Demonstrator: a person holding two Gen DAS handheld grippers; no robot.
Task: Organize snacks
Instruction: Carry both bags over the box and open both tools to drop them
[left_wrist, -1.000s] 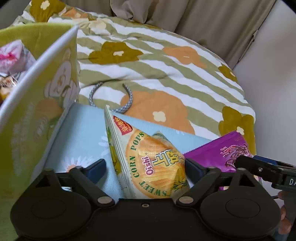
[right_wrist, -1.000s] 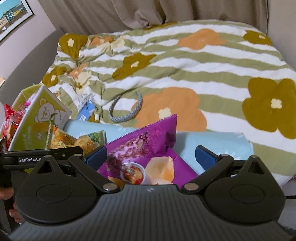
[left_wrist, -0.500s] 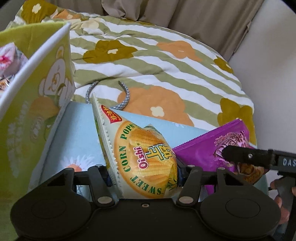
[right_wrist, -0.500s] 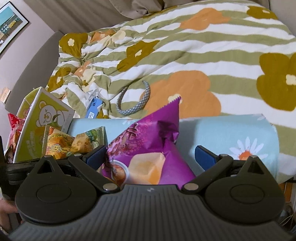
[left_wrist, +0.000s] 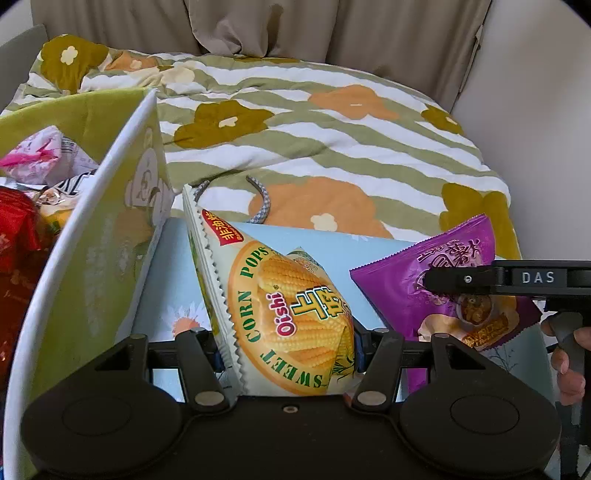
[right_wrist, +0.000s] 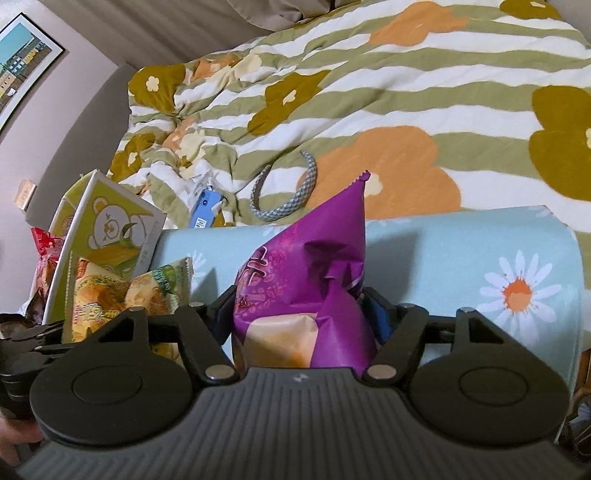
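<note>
Snacks in hand: my left gripper (left_wrist: 288, 343) had just clamped the corn pops bag (left_wrist: 291, 314) and my right gripper (right_wrist: 301, 310) the purple snack bag (right_wrist: 314, 273), both lifted off the daisy-print surface (right_wrist: 461, 251) (a second earlier, jaws wide), ready for the green box (left_wrist: 92, 258) beside them.

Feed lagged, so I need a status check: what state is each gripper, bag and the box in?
left gripper: jaws shut on corn pops bag
right gripper: jaws shut on purple snack bag
corn pops bag: sealed, held upright
purple snack bag: sealed, held, crumpled
green box: open, holding snacks
</note>
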